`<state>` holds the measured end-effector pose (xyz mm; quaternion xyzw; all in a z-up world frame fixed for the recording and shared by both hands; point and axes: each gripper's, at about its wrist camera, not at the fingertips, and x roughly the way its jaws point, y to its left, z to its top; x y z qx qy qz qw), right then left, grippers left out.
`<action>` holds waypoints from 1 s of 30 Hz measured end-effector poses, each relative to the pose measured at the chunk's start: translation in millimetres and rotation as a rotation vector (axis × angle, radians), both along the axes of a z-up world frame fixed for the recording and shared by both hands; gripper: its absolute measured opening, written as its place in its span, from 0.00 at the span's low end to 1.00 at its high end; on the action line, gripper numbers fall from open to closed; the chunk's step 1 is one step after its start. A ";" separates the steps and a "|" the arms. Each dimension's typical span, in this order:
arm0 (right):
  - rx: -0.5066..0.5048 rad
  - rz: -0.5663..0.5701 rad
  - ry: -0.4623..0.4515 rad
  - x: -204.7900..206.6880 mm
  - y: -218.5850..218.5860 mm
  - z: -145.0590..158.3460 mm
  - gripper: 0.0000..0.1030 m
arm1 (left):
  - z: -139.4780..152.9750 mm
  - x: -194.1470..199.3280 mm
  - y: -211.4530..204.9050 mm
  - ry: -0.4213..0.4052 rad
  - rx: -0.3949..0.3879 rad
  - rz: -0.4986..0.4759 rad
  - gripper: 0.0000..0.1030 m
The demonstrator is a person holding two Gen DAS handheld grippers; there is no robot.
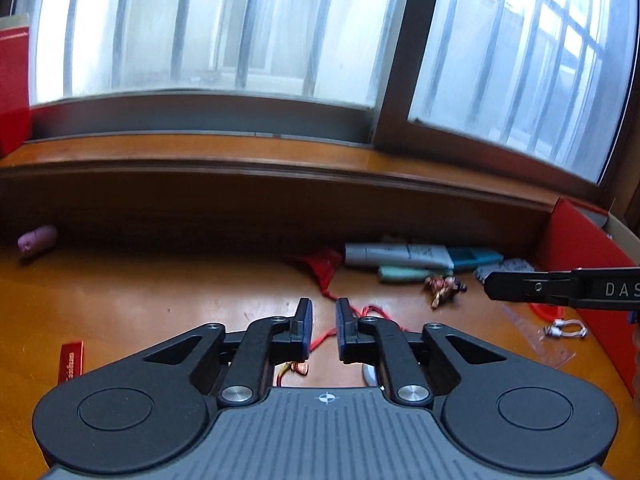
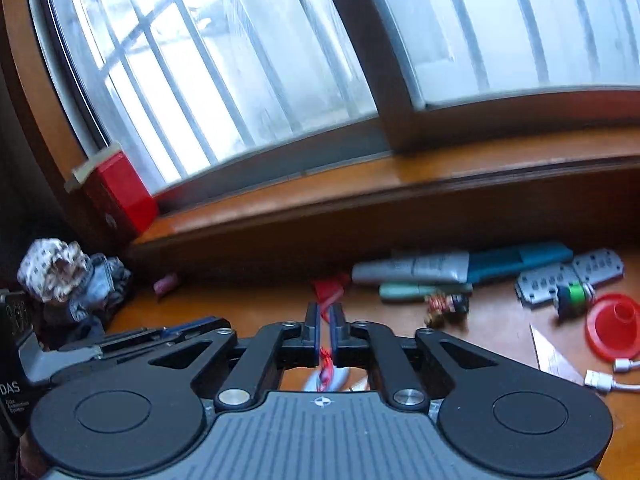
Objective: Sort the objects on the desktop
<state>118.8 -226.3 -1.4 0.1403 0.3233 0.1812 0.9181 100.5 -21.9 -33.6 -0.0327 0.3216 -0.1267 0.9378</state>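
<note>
My left gripper (image 1: 323,312) hovers over the wooden desk (image 1: 140,304), jaws a little apart and empty, with a red cord (image 1: 372,312) lying under them. My right gripper (image 2: 325,316) is nearly closed, and a thin red cord (image 2: 326,360) runs between its jaws; a red pouch (image 2: 330,286) lies just beyond. The right gripper also shows at the right edge of the left wrist view (image 1: 560,290). Ahead lie a grey tube (image 2: 412,268), a teal case (image 2: 520,258), a green pen (image 2: 416,291) and a small figurine (image 2: 446,306).
A red box (image 2: 124,196) stands on the windowsill at left, and a red box wall (image 1: 580,264) at the desk's right. A cloth bundle (image 2: 68,272), a pink eraser (image 2: 166,282), grey button panels (image 2: 568,276), a red lid (image 2: 614,328) and a white cable (image 2: 608,380) lie around.
</note>
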 end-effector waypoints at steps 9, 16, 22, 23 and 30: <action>-0.087 0.066 0.107 16.2 17.4 -29.8 0.25 | -18.5 -3.3 -17.5 0.024 0.070 -0.105 0.41; -0.204 0.152 0.169 60.0 56.5 -50.9 0.35 | -30.6 -3.3 -12.5 0.051 0.079 -0.096 0.48; -0.199 0.154 0.197 74.8 64.0 -60.3 0.35 | -36.4 3.4 -2.6 0.061 0.081 -0.048 0.48; -0.195 0.153 0.201 77.1 64.7 -61.6 0.35 | -37.1 4.5 -2.2 0.063 0.082 -0.045 0.48; -0.143 0.136 0.241 93.4 66.6 -70.8 0.36 | -40.5 14.1 -4.3 0.051 0.124 -0.057 0.48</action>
